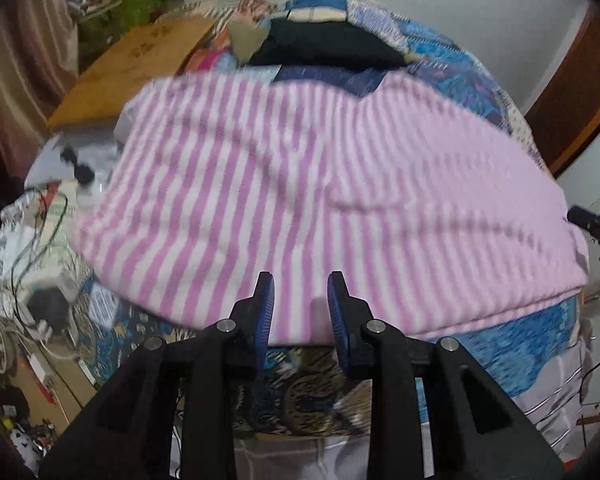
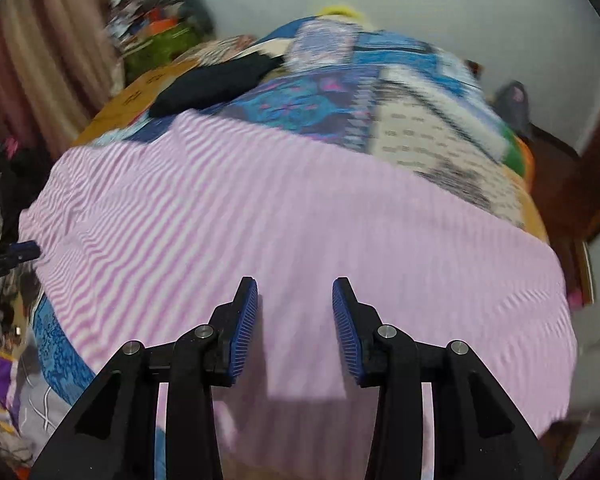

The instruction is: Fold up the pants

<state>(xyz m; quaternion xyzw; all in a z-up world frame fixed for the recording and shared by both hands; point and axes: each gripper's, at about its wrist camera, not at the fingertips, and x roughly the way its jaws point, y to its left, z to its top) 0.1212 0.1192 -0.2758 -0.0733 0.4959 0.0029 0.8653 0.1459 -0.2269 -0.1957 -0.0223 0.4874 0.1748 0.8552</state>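
Observation:
The pink and white striped pants (image 1: 320, 200) lie spread flat across a patchwork bedspread (image 1: 440, 48). My left gripper (image 1: 301, 284) is open and empty, just above the pants' near edge. In the right wrist view the pants (image 2: 280, 216) fill the middle of the frame. My right gripper (image 2: 295, 288) is open and empty, over the near part of the fabric. The tip of the right gripper shows at the right edge of the left wrist view (image 1: 592, 224), and the left gripper's tip shows at the left edge of the right wrist view (image 2: 16, 252).
A folded black garment (image 1: 324, 46) lies on the bed beyond the pants. A brown cardboard box (image 1: 128, 68) stands at the far left, with cluttered bags behind it. Cables and small items (image 1: 32, 264) crowd the left side. A wooden headboard (image 1: 580, 92) stands at right.

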